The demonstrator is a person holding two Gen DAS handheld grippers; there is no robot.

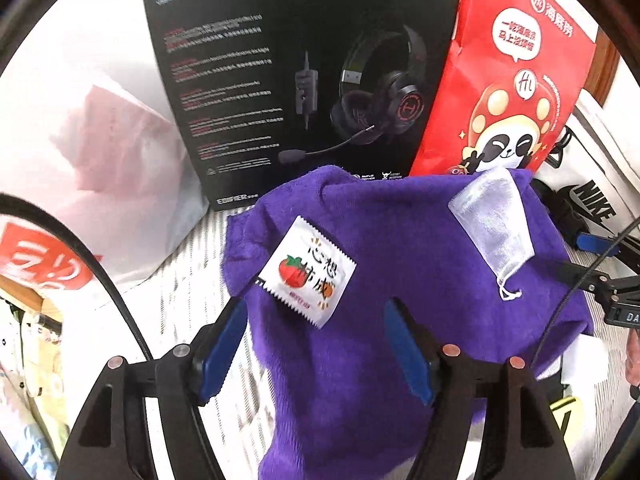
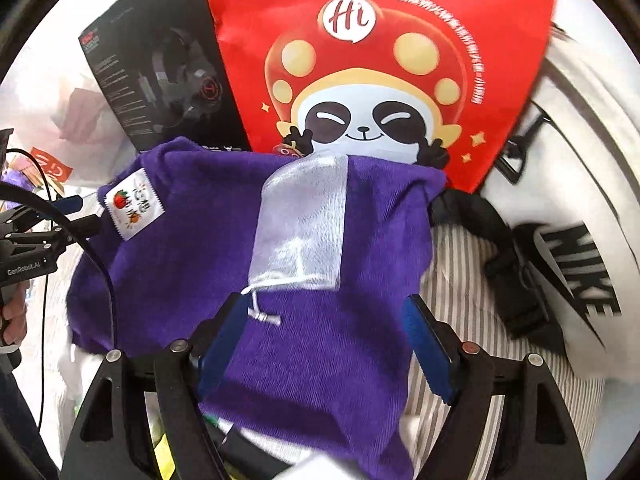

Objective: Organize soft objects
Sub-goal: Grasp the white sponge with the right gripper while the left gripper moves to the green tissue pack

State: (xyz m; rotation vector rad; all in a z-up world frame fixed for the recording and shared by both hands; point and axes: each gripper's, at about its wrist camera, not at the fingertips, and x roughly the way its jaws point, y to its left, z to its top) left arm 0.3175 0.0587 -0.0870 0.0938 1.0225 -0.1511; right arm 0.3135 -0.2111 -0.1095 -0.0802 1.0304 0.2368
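I have both grippers over a purple fleecy cloth point(image 1: 400, 280) that is spread on a grey-and-white striped surface point(image 1: 192, 280). My left gripper point(image 1: 316, 352) has its blue-padded jaws spread wide, one finger off the cloth's left edge over the stripes, the other above the cloth itself; nothing is pinched between them. My right gripper point(image 2: 324, 348) is likewise spread wide, with the cloth lying between and under its fingers and nothing gripped.

Two small things lie on the cloth. A white sealed sachet with serrated edges and a strawberry print point(image 1: 308, 272) rests flat near the cloth's left side. A sheer white organza drawstring pouch point(image 1: 490, 220) lies toward the cloth's far right; in the right wrist view its drawn cord and knot point(image 2: 262, 314) trail just ahead of my right gripper's left finger. The pouch is see-through and looks flat; I cannot tell whether anything is inside it.

Behind the cloth, a black headset box point(image 1: 296, 64) stands upright, and a red paper bag printed with a panda in a mushroom cap point(image 1: 508, 80) leans beside it, touching the cloth's far edge. I cannot see into the bag. To the right lies a white Nike bag with a black strap and buckle point(image 2: 576, 276). A translucent white plastic bag point(image 1: 92, 140) sits left of the box, something pink showing through it.
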